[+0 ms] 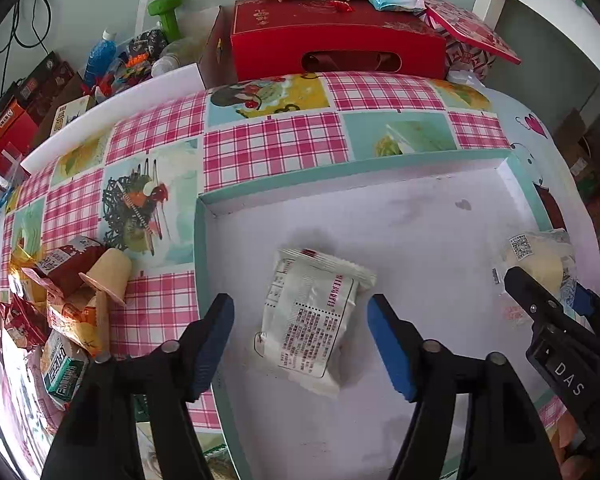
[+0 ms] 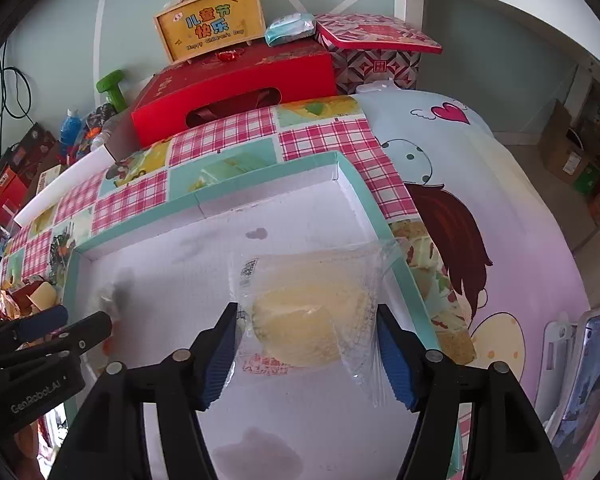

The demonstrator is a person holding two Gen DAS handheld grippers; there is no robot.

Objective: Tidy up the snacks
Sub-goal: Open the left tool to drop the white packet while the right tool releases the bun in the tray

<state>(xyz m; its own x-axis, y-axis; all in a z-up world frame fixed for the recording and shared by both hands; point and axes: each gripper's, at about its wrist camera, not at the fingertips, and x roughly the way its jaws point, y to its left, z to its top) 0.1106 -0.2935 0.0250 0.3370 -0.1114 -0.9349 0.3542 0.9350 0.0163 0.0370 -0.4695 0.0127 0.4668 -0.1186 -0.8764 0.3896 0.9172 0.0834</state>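
Left gripper (image 1: 300,340): blue-padded jaws spread wide, released, hanging over the shallow white tray with teal rim (image 1: 199,264). White foil snack packet with printed black text (image 1: 312,320) lying flat on tray floor between the two fingers, clear of both pads.

Right gripper (image 2: 306,354): jaws apart, straddling a clear plastic bag holding a pale yellow round cake (image 2: 304,320). Bag resting on tray floor near the right-hand teal wall (image 2: 400,264); left pad (image 2: 220,356) just at the wrapper edge, right pad close beside it. No squeeze visible in the wrapper; not clenched.

Same cake bag in left wrist view at far right of tray (image 1: 540,260), right gripper's black finger (image 1: 540,304) in front of it.

Outside tray, on pink-check picture tablecloth (image 1: 276,148): heap of mixed snack packets (image 1: 60,300) at left edge, including a beige jelly cup on its side (image 1: 108,276) and a green-and-white box (image 1: 66,376).

Behind table: red gift box with handle cut-out (image 1: 340,44), yellow "Happy Children's Day" case (image 2: 212,24) on top, patterned red tin (image 2: 376,52), green dumbbell (image 1: 168,12).
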